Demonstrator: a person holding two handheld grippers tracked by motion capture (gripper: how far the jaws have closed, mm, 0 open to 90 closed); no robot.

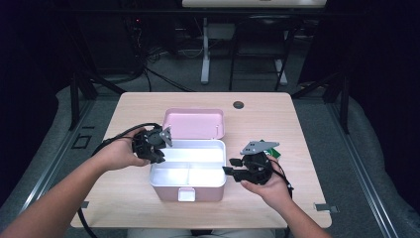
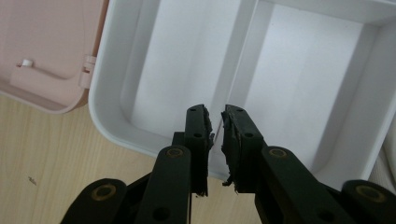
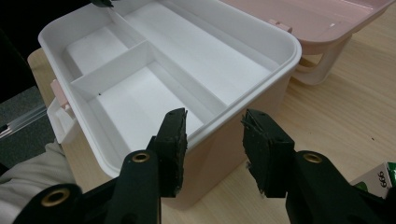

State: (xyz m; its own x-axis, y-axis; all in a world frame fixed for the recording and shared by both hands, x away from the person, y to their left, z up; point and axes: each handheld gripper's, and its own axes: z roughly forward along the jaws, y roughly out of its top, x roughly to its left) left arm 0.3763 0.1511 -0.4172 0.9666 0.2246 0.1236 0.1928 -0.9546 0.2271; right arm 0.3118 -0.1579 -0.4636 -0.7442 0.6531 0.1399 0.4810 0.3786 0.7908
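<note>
On a pale wood-grain surface (image 1: 277,114) with rounded corners and a dark round grommet (image 1: 238,104) near its far edge, in a dim room with grey floor, black frame struts at both sides, and the legs of a white desk (image 1: 205,54) beyond. Near the middle of the surface, toward the near edge, a pink box (image 1: 188,191) with a white divided tray (image 1: 208,148) inside, standing open. Long axis running left to right across the surface in the high view; pink lid (image 1: 194,123) thrown back toward the far side, lying flat behind the hinge, latch tab facing the near edge. At the box's left rim, the left gripper (image 2: 215,135), fingers nearly together with a thin gap, poised over the white rim with nothing seen between them. At the right side of the box, the right gripper (image 3: 212,140), fingers apart, straddling the box's corner wall without pressing on it. Just beside the right gripper, on the surface, a small green-and-white carton (image 3: 380,179), partly hidden.
</note>
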